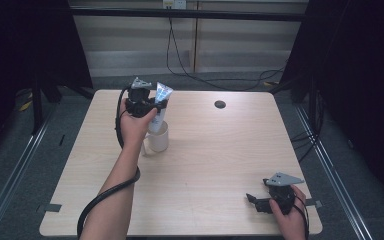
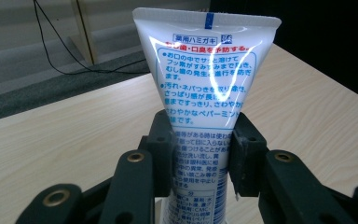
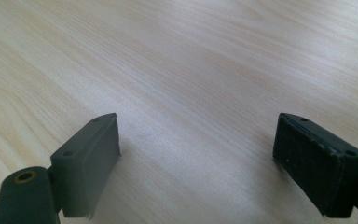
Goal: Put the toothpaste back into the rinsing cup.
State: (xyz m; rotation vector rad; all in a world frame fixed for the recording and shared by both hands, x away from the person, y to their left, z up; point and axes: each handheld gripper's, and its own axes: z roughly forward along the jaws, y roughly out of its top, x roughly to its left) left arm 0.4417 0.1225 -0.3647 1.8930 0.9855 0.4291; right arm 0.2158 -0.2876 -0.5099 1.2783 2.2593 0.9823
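Toothpaste tube (image 2: 206, 84) is standing upright in a white cup (image 1: 158, 138), and the left gripper (image 1: 155, 105) is clamping its middle, pads pressing both sides. One tube, one cup, two grippers. The cup is sitting left of the table's (image 1: 215, 160) middle, with bare wood lying all around. The right gripper (image 3: 196, 154) is resting wide open, holding nothing, near the front right edge.

A pale wood-grain table (image 1: 220, 150) with rounded corners stands on grey carpet (image 1: 40, 150), a dark round grommet hole (image 1: 220, 104) near its far edge. Black curtains (image 1: 360, 75) hang at both sides. Behind, light panelled wall (image 1: 240, 45) carries a black cable (image 1: 172, 50) trailing down to the floor.
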